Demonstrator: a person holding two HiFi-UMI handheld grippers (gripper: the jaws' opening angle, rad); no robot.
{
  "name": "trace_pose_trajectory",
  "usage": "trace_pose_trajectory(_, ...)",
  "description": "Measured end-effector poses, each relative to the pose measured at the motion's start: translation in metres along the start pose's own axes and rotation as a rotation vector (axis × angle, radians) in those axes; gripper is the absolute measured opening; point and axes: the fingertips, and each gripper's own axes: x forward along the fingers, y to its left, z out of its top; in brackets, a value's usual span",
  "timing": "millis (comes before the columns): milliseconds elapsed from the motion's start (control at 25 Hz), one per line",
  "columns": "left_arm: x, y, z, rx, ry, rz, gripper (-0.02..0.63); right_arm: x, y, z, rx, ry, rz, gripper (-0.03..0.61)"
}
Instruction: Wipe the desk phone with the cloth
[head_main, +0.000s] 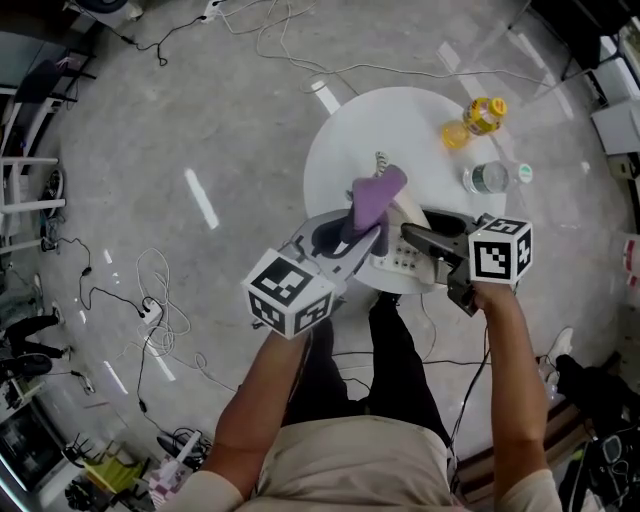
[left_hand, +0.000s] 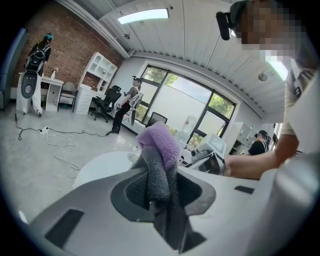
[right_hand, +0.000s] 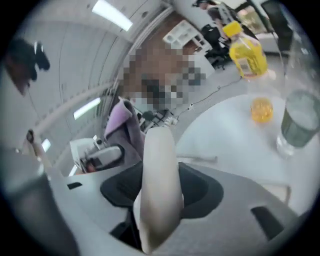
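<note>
The purple cloth (head_main: 375, 195) hangs bunched in my left gripper (head_main: 365, 235), which is shut on it; in the left gripper view the cloth (left_hand: 160, 142) sticks up from between the jaws. The white desk phone (head_main: 400, 262) sits at the near edge of the round white table (head_main: 400, 130). My right gripper (head_main: 420, 240) is just right of the cloth. Its jaws are shut on the phone's pale handset (right_hand: 160, 180), which points out along the jaws. In the right gripper view the phone base (right_hand: 95, 155) lies to the left, beyond the cloth (right_hand: 120, 120).
A yellow bottle (head_main: 484, 116), a small yellow item (head_main: 455, 135) and a clear glass (head_main: 488, 178) stand on the table's right side. A coiled cord (head_main: 381, 160) lies behind the cloth. Loose cables cross the floor (head_main: 150, 300).
</note>
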Motion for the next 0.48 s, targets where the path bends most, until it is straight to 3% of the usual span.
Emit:
trace_pose_trajectory(120, 0.002, 0.001, 0.004, -0.032, -0.027, -0.003, 0.091, -0.004, 0.03, 0.009, 0.216, -0.149, 0.165, 0.207)
trace_pose_trajectory(240, 0.004, -0.006, 0.008, -0.067, -0.053, -0.036, 0.091, -0.008, 0.048, 0.012, 0.352, -0.258, 0.281, 0.207)
trace_pose_trajectory(480, 0.001, -0.041, -0.007, -0.074, 0.017, -0.192, 0.091, -0.014, 0.046, 0.026, 0.503, -0.416, 0.332, 0.207)
